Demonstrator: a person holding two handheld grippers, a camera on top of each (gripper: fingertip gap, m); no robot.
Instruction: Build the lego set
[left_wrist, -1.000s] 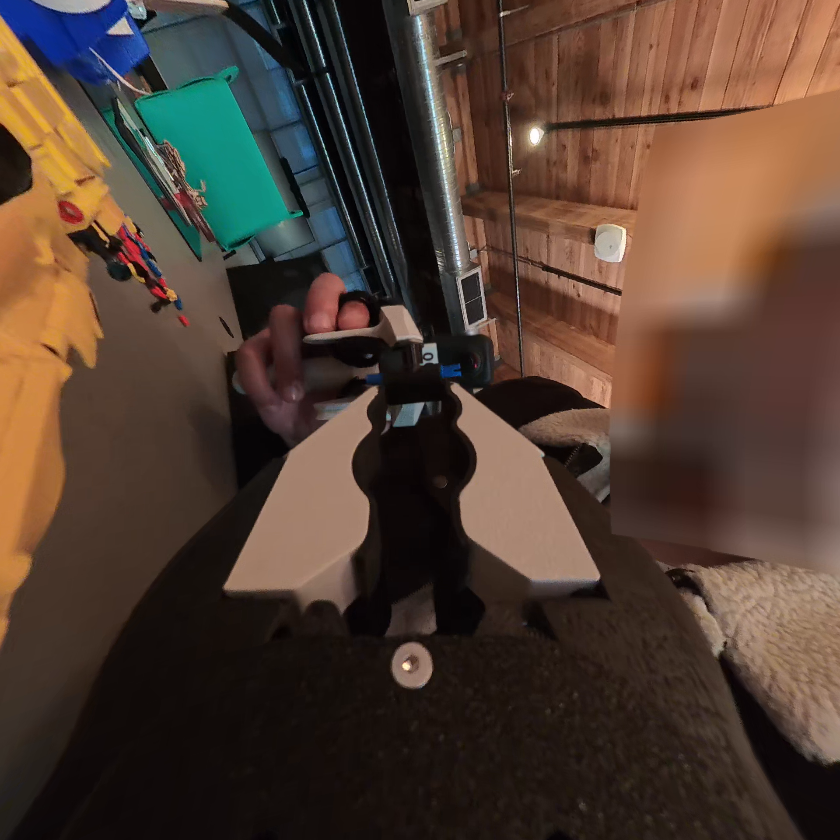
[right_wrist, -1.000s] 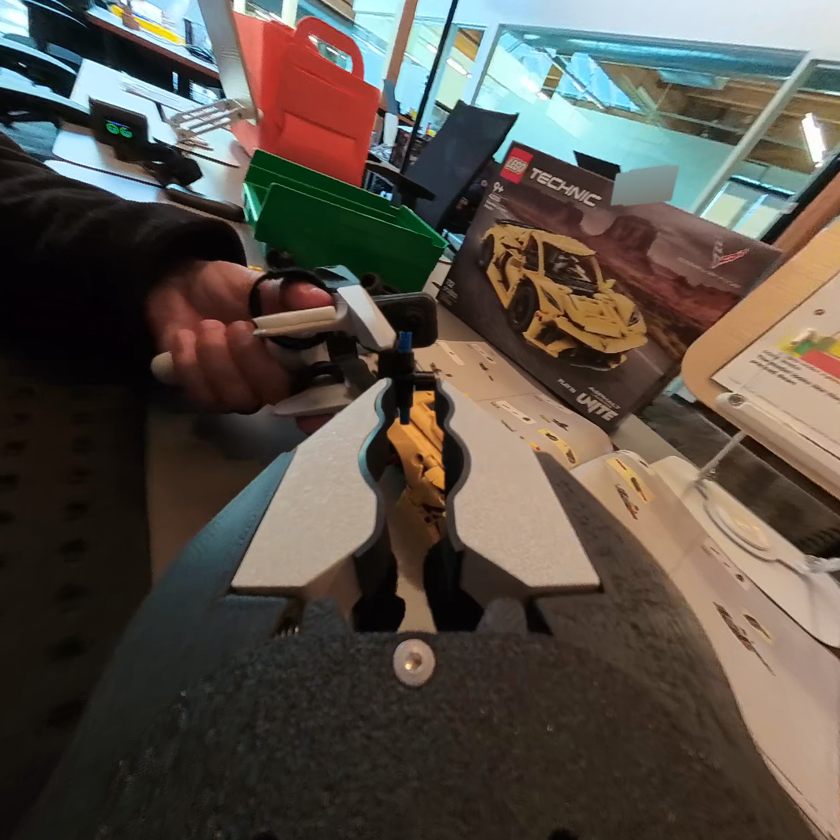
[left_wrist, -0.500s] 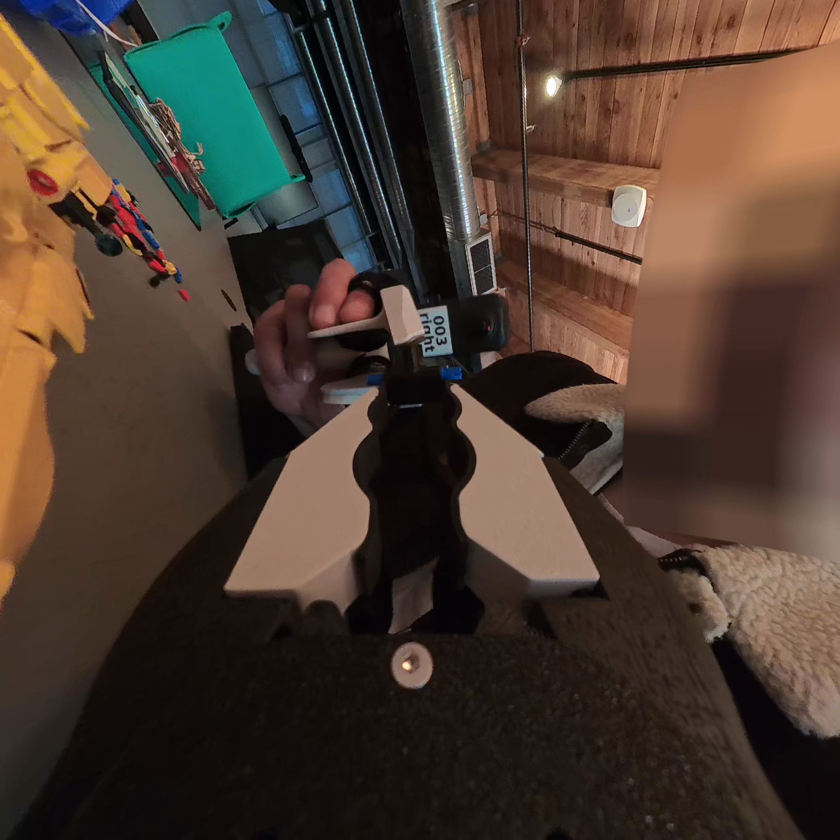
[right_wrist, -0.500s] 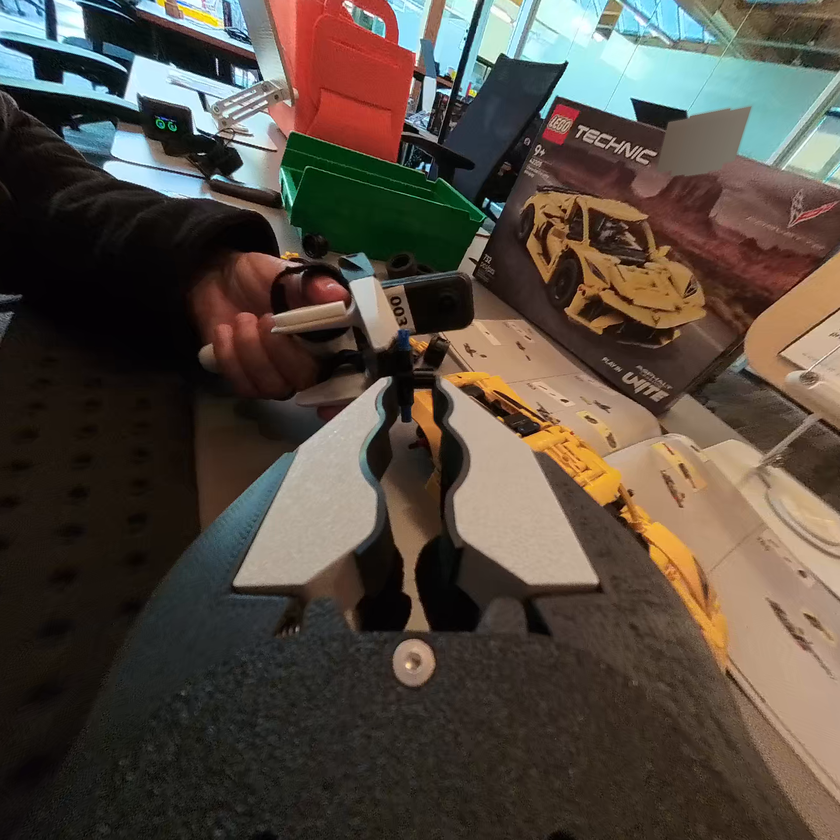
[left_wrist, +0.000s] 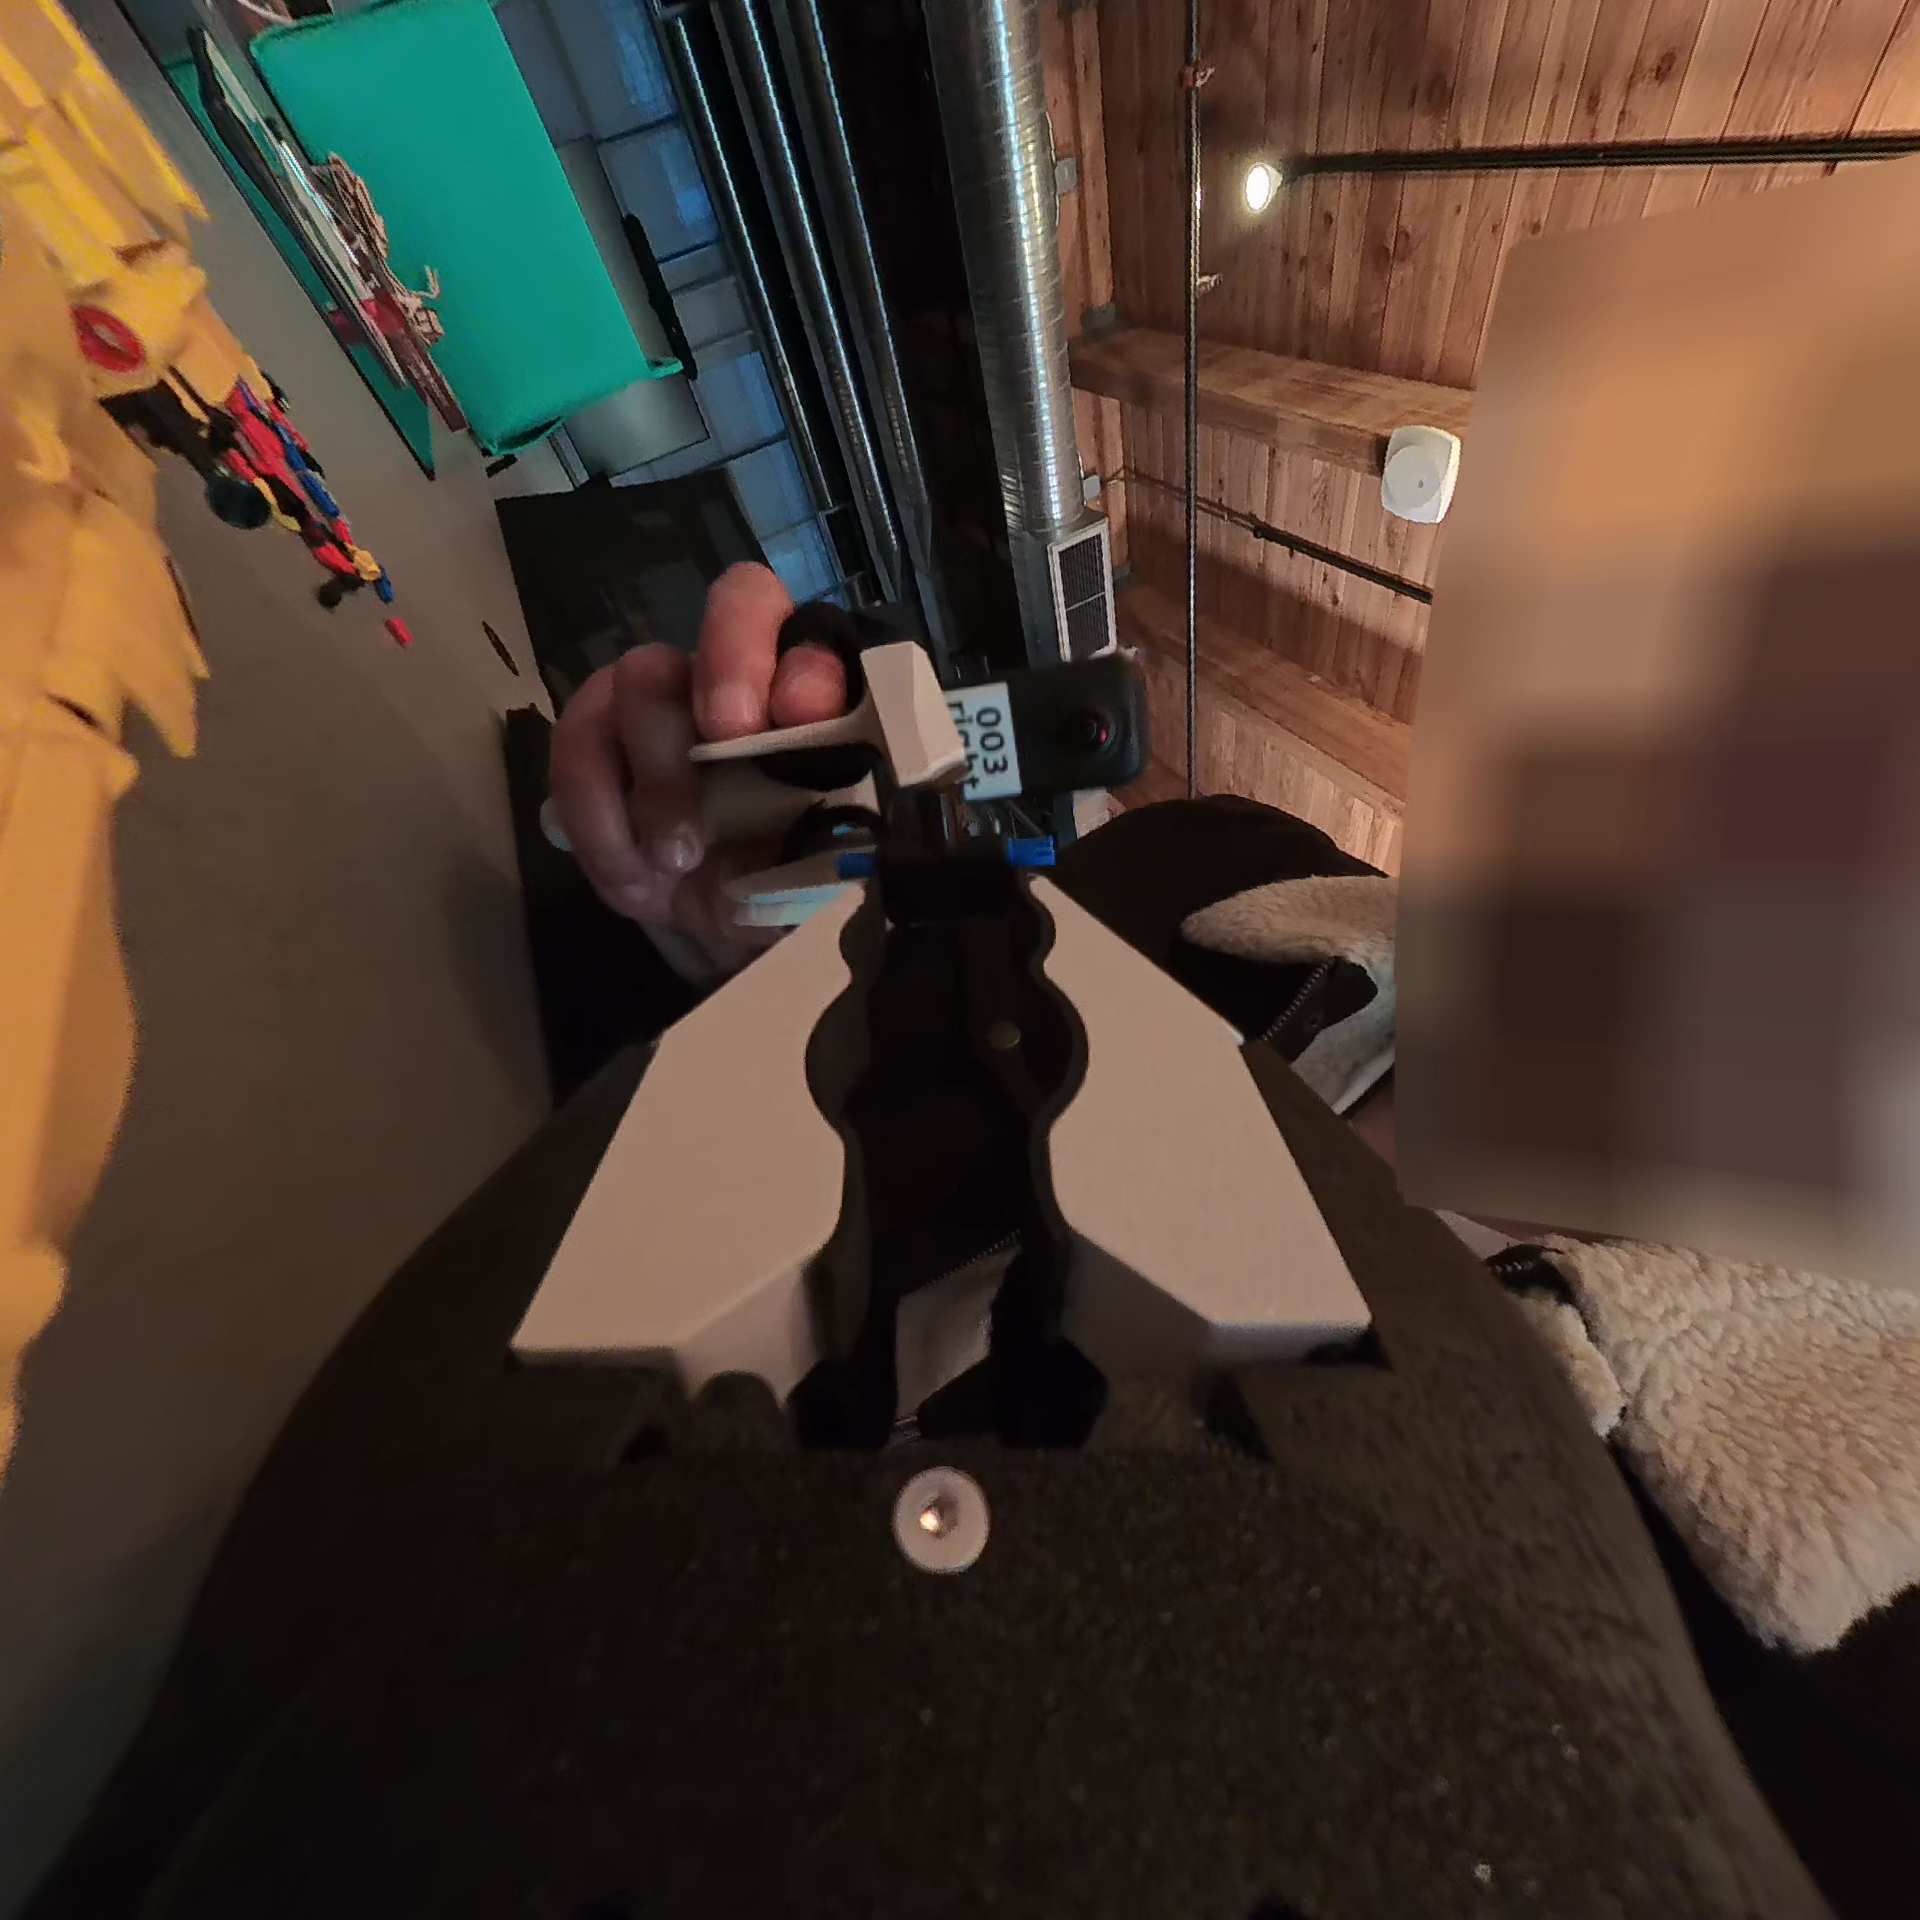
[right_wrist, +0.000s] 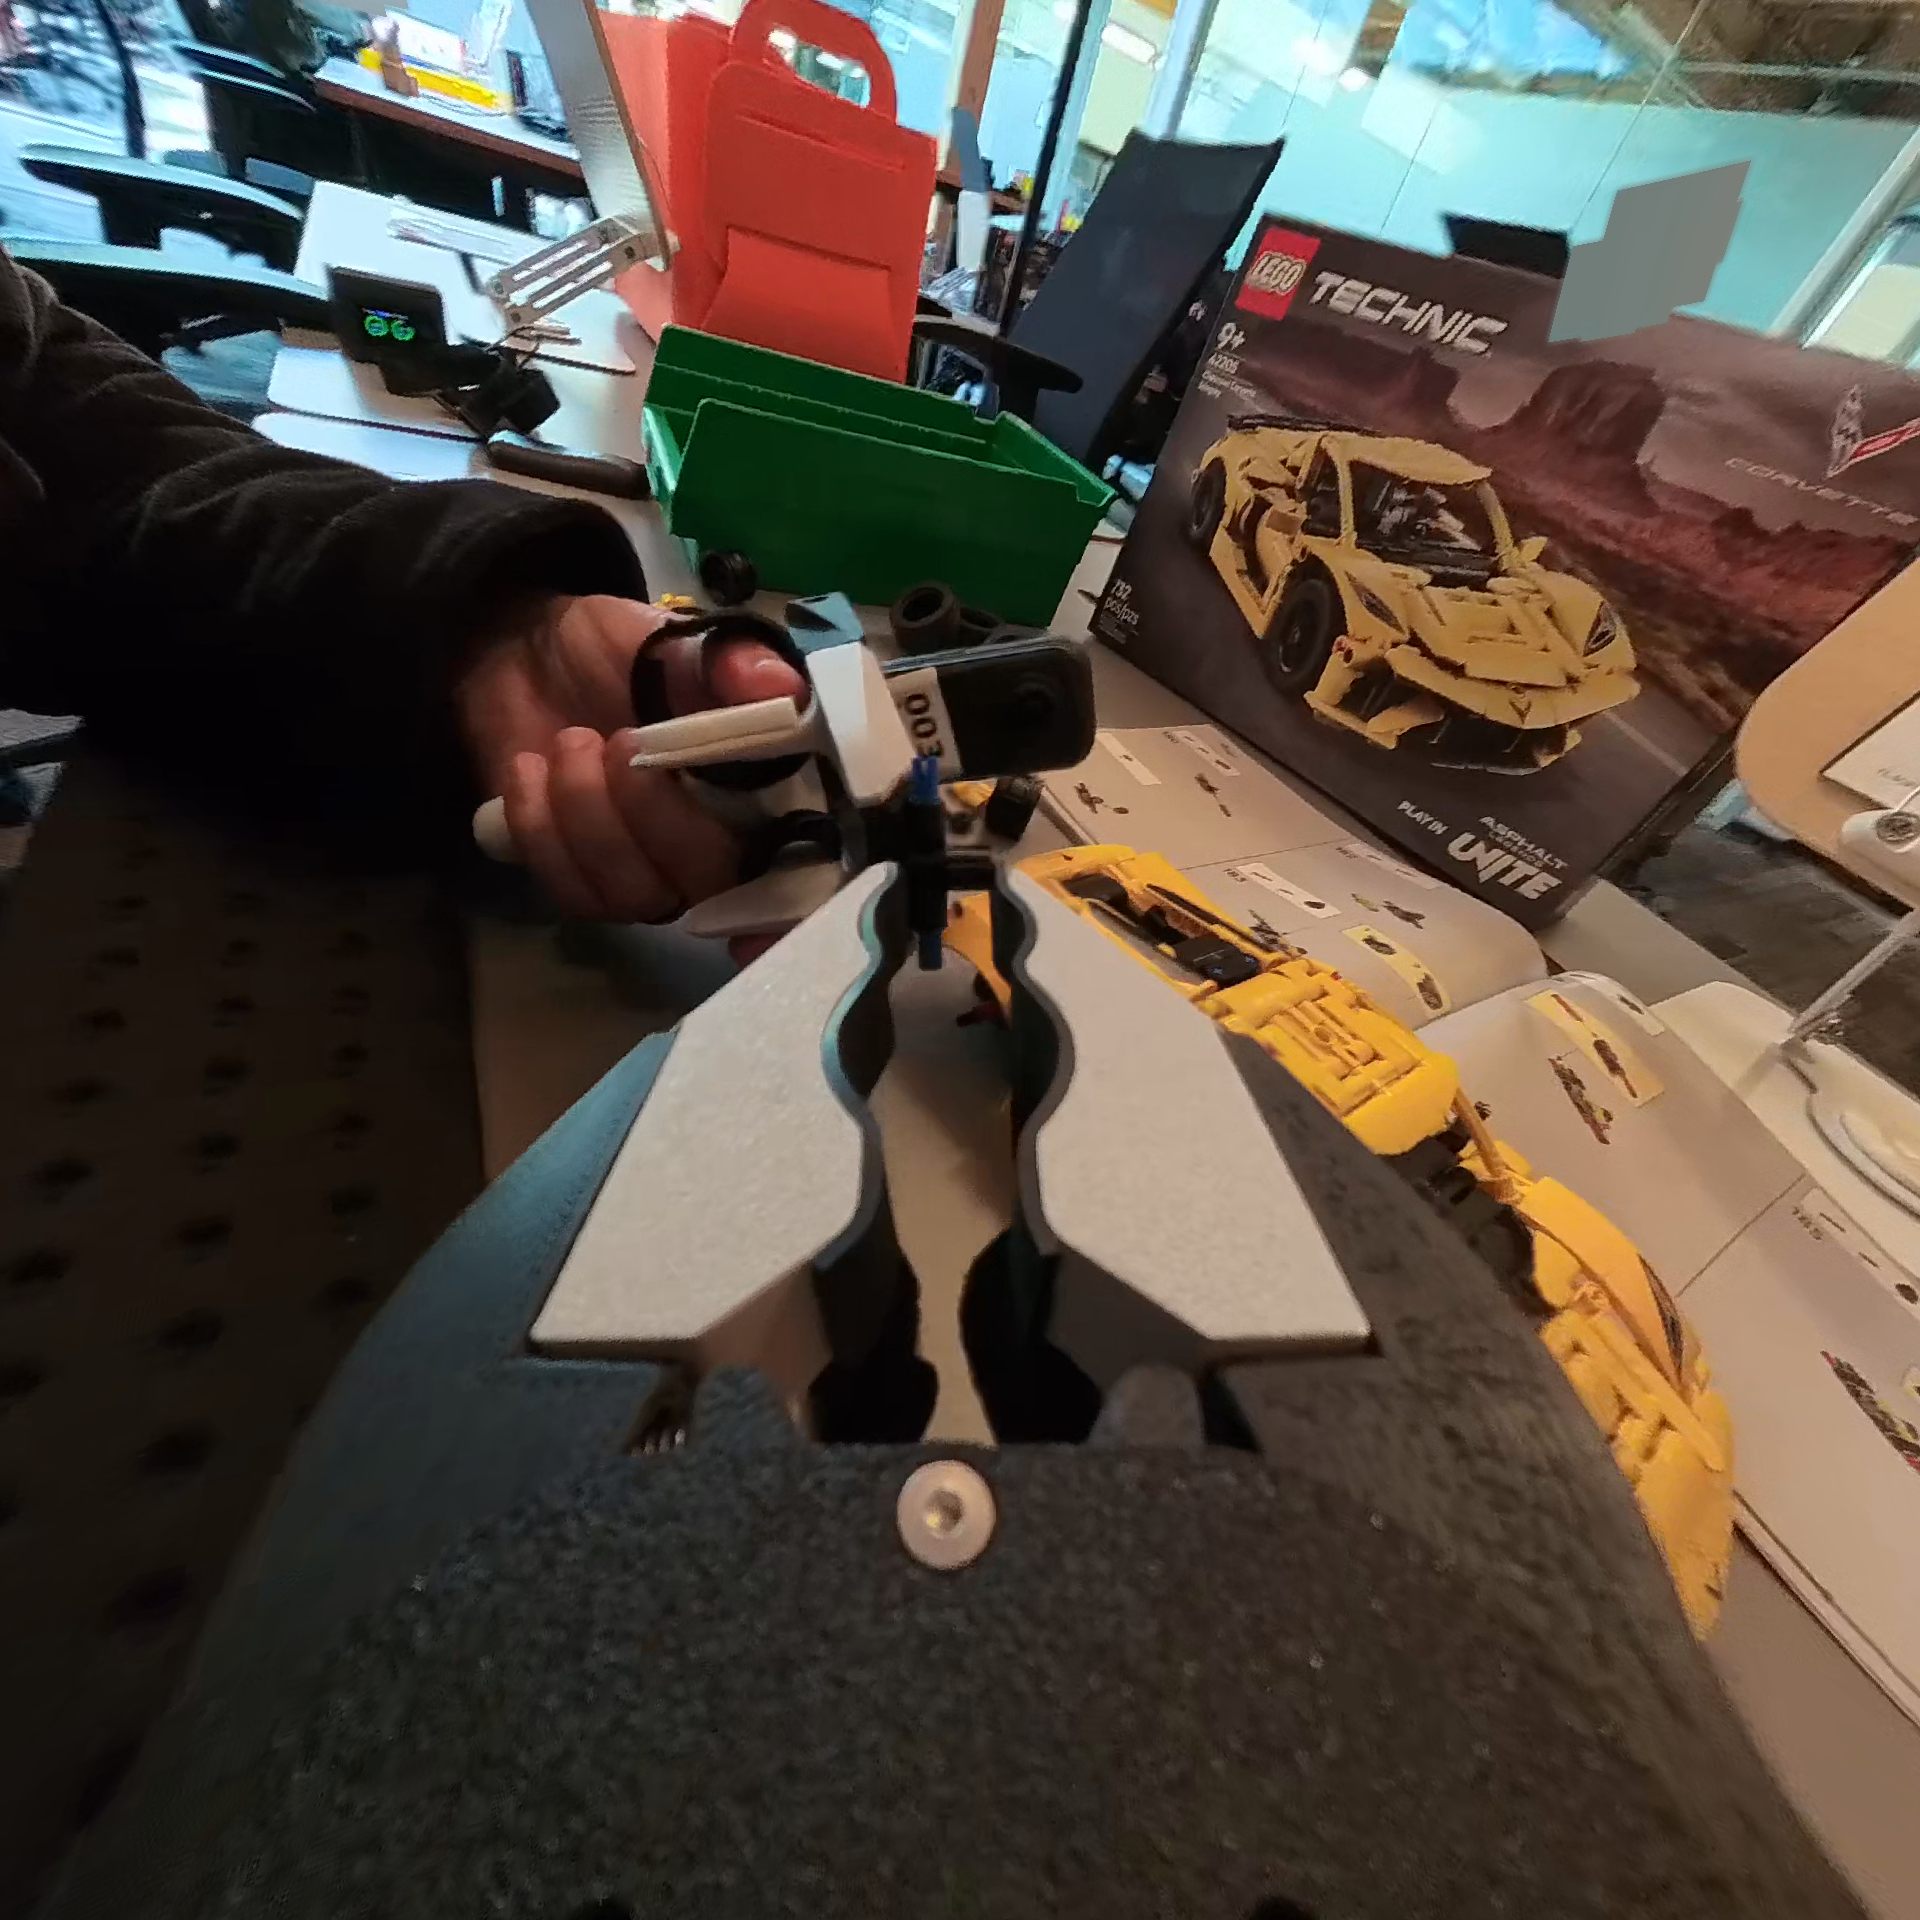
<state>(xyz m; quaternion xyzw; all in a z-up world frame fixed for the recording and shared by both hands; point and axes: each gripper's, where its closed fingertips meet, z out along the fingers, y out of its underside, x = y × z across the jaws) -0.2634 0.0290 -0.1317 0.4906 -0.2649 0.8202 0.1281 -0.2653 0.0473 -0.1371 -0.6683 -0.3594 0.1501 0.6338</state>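
Note:
My left gripper (left_wrist: 943, 902) is shut on a small black piece with blue pins (left_wrist: 940, 878); the pins stick out to either side just past the fingertips. My right gripper (right_wrist: 940, 894) meets it from the opposite side, jaws narrow around the same black piece (right_wrist: 921, 862), which stands upright there with blue ends above and below. Each view shows the other gripper, held in a hand, just beyond the piece. The yellow car model (right_wrist: 1299, 1049) lies on the table under and right of my right gripper. It shows blurred at the left edge of the left wrist view (left_wrist: 73, 644).
The set's box (right_wrist: 1507, 540) stands at the back right, with a green bin (right_wrist: 862, 488) and black tyres (right_wrist: 935, 618) to its left. Instruction sheets (right_wrist: 1621, 1081) lie around the car. Loose coloured pieces (left_wrist: 281, 488) lie on the table. A sleeved arm (right_wrist: 260, 603) crosses the left. Both grippers' tips are close together, under 4 cm apart.
Both grippers stayed joined on the piece while moving together. The right wrist view has swung, so more of the yellow car shows. In the left wrist view the other gripper's camera has come into sight.

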